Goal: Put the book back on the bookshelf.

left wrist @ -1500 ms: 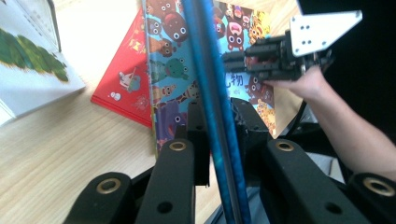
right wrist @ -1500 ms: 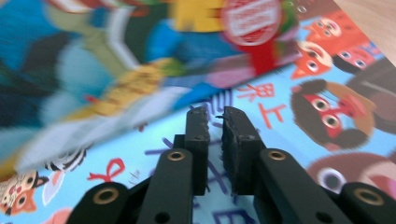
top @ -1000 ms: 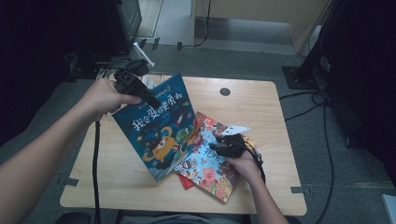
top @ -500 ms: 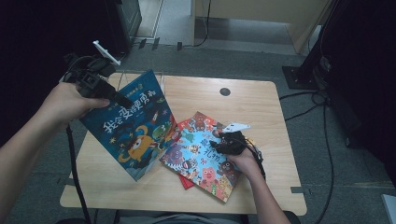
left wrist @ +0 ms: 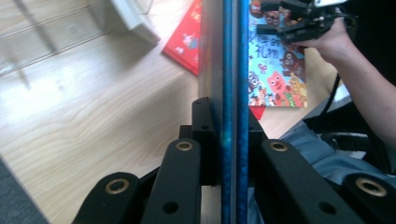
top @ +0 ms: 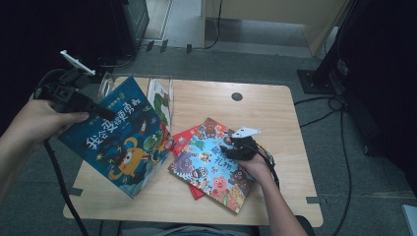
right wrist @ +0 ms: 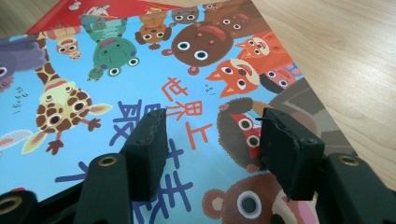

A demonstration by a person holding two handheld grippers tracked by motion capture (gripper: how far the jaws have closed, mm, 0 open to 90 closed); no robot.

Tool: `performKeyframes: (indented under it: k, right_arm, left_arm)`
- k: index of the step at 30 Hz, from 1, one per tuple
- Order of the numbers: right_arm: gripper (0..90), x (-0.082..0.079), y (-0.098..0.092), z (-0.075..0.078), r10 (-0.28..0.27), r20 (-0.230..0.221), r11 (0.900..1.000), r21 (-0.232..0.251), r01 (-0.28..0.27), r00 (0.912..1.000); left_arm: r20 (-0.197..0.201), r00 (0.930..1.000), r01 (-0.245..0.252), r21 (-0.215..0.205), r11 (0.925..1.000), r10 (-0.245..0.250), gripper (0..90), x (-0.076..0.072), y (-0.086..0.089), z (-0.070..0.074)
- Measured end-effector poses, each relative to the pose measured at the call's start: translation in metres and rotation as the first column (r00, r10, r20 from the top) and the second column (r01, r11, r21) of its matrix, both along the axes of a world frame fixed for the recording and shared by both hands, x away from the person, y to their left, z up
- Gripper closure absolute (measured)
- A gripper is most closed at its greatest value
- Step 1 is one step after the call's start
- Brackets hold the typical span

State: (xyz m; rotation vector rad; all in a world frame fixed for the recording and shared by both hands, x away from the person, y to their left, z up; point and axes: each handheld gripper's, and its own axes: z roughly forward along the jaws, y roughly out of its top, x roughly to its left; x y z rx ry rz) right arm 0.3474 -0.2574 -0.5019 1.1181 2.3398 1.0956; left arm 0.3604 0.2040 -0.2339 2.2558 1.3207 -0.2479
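Grey carpeted floor surrounds a pale wooden surface (top: pixel 275 113) seen from above, with dark equipment and cables at the frame's edges. At the left of the high view, the left hand-held gripper (top: pixel 101 112) pinches the upper edge of a blue picture book (top: pixel 120 142), which hangs tilted off the surface's left side, its lower corner reaching toward the near edge. In the left gripper view the jaws are pressed onto the book's thin blue edge (left wrist: pixel 231 93), which runs straight up the middle of the frame. Just behind the blue book, at upper left, a clear stand (top: pixel 110 81) holds a white and green book (top: pixel 160 101) upright. Lower centre, an animal picture book (top: pixel 211 167) lies flat over a red book (top: pixel 184 142). The right hand-held gripper (top: pixel 231 147) rests over the animal book's upper part; in the right gripper view its jaws stand spread, having just been opening, the cover (right wrist: pixel 140 70) lying under and between them without being pinched. Judging by this, the blue book is being carried toward the stand. To do that well, keep the pinch firm near the edge, turn the book upright, and lower it beside the standing book without knocking it.
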Motion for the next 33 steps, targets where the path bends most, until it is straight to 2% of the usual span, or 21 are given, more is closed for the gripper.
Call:
performKeyframes:
  k: [4,11,15,21,27,33]
  right_arm:
    - [41.3,0.002,0.0,0.0,0.003,0.002,1.0,0.001,-0.003,1.0]
    - [41.2,0.002,0.0,0.0,0.006,0.004,1.0,-0.001,-0.006,1.0]
    - [41.2,0.002,0.0,0.0,0.004,-0.001,1.0,0.002,-0.004,1.0]
    - [41.1,0.002,0.0,0.0,0.008,0.002,1.0,-0.002,-0.008,1.0]
    - [41.2,0.002,0.0,0.0,0.004,0.003,1.0,-0.001,-0.004,1.0]
    - [41.2,0.002,0.0,-0.001,0.005,0.004,1.0,0.0,-0.005,1.0]
  left_arm:
    - [-0.005,0.9994,-0.034,-0.01,0.9994,0.033,83.6,-0.006,0.016,0.001]
    - [-0.021,0.9981,-0.059,-0.017,0.9981,0.058,83.5,-0.015,0.041,-0.004]
    - [-0.04,0.9953,-0.089,-0.006,0.996,0.088,83.3,-0.019,0.055,-0.009]
    - [-0.033,0.9886,-0.147,0.015,0.9891,0.147,83.2,-0.022,0.076,-0.011]
    - [-0.05,0.973,-0.224,0.021,0.9743,0.225,83.3,-0.01,0.096,-0.013]
    - [-0.037,0.9573,-0.285,0.038,0.9577,0.287,83.1,0.005,0.104,-0.008]
